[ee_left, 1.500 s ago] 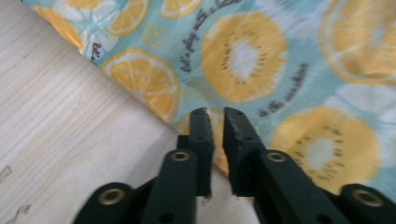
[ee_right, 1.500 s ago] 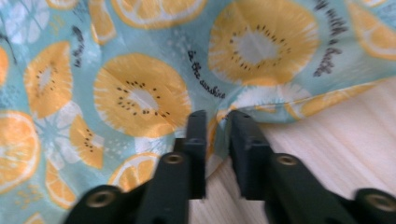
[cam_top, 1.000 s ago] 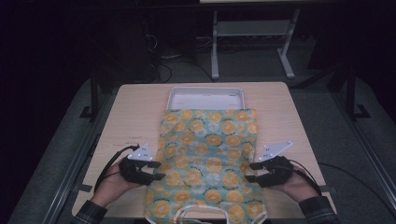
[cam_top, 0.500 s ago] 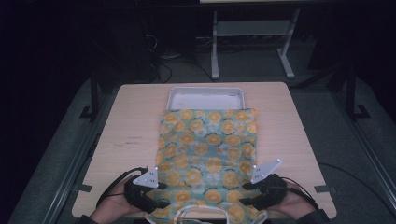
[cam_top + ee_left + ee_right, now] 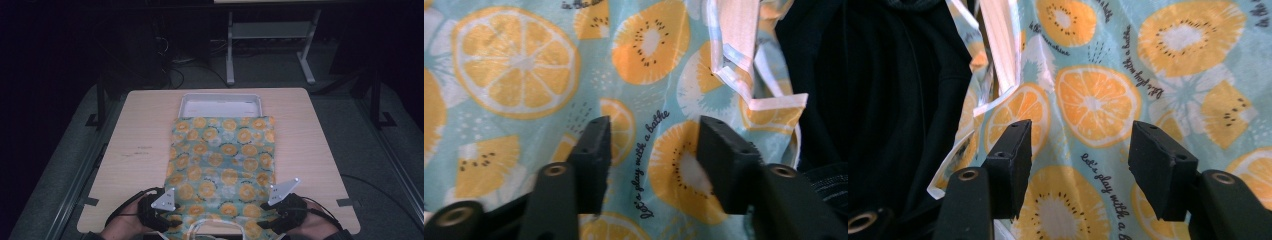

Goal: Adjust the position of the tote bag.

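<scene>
Fruit-print cloth [image 5: 222,165] spread flat down the middle of the surface [image 5: 140,150], far edge touching a white tray [image 5: 220,105] at 12 o'clock, near edge hanging over at 6 with a white strap loop [image 5: 215,230] poking out.

Left gripper [image 5: 172,220] parked at about 7 o'clock on the cloth's near left corner, right gripper [image 5: 267,220] at about 5 on the near right corner. Both low, right over the fabric.

Up close in the left gripper view: fingers [image 5: 594,155] apart, have just been closing in a bit, cloth [image 5: 524,75] lying under the gap but not pinched. White trim [image 5: 734,55] folded up toward 1 o'clock.

Same deal in the right gripper view: fingers [image 5: 1010,160] apart, have just been opening a touch, orange-slice print [image 5: 1098,105] showing between them, nothing clamped. Cloth edge and white trim [image 5: 998,50] off at 11 o'clock, dark sleeve [image 5: 898,100] at 9.

Can't tell whether the fingertips actually touch the fabric.
</scene>
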Motion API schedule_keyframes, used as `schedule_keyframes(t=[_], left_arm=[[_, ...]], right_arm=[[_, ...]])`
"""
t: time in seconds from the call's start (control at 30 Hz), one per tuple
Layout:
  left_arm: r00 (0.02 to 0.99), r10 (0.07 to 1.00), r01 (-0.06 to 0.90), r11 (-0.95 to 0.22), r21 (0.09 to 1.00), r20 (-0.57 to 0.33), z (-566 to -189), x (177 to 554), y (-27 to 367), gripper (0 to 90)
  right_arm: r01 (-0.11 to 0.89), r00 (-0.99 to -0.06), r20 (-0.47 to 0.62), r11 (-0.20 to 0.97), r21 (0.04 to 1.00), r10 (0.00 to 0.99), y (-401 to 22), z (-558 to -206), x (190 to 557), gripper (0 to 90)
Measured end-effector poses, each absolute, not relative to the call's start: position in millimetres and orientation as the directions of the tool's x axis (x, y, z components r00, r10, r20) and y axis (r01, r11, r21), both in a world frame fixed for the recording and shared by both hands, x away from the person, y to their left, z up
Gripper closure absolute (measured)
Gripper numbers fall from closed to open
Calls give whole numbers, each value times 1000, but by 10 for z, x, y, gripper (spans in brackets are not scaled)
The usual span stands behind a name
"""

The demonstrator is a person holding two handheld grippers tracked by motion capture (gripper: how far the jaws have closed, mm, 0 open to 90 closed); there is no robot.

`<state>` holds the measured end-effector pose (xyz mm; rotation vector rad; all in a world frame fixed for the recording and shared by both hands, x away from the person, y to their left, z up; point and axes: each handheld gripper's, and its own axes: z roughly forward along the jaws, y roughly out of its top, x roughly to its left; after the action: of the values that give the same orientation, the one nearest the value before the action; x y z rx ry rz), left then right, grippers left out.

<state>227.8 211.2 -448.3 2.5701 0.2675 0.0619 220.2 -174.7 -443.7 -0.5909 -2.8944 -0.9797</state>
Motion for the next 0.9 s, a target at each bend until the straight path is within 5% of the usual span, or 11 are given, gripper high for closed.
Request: schedule_keyframes(t=[0.23,0.43,0.57,0.9], left_arm=[[978,210,173,-829,531,10,-4481,2323,2095,831],[973,230,194,-822,535,0,-4486,2341,2100,892],[971,237,207,-816,539,-14,-4488,2355,2111,896],[968,247,228,-812,538,-37,-4487,2377,2102,898]], right_arm=[[333,-938,128,740,584,321,-1753,-4445,2150,379],[299,-951,104,773,559,292,-1722,-4494,2118,384],[226,-966,9,828,513,258,-1669,-4529,2070,470],[212,-971,13,833,511,239,-1685,-4509,2094,863]])
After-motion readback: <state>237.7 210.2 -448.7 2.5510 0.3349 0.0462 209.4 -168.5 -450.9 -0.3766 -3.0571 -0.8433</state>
